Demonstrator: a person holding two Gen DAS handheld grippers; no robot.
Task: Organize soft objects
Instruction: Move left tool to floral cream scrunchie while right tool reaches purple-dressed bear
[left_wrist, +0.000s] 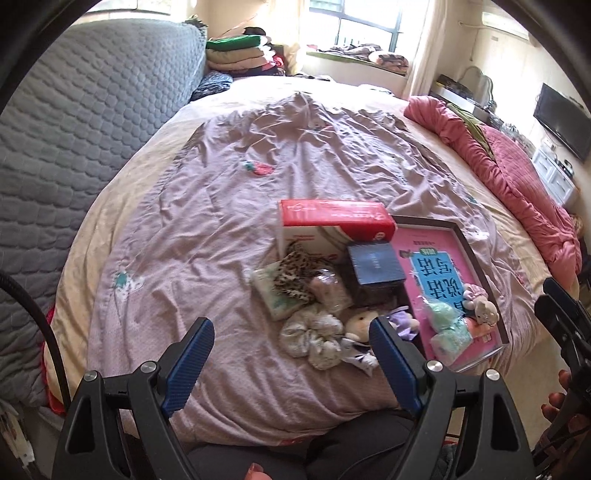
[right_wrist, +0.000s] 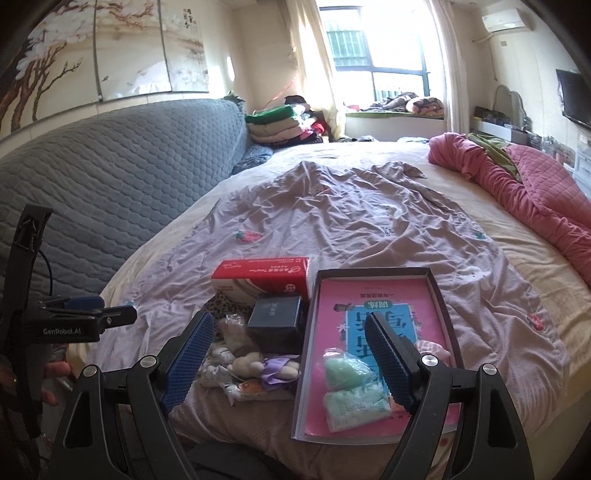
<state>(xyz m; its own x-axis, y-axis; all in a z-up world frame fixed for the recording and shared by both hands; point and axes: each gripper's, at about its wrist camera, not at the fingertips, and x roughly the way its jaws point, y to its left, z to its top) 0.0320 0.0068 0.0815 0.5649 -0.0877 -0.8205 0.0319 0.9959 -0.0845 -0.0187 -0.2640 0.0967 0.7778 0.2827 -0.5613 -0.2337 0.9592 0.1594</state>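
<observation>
Both the left gripper and right gripper hang wide and empty above the bed, since the soft mint-green packets already lie in the shallow dark-rimmed tray.

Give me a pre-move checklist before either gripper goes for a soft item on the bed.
1. Left gripper jaws wide and empty: ok.
2. Right gripper jaws wide and empty: ok.
3. Tray has room left: ok; the pink book in it carries only two mint-green packets and a small plush.
4. Soft items still loose on the bedspread: not ok; the pale scrunchie, leopard scrunchie and doll lie beside the tray.
5. Doll free to lift: cannot tell; it touches the scrunchie and a purple cloth.
6. Dark box and red box crowd the pile: not ok.
</observation>
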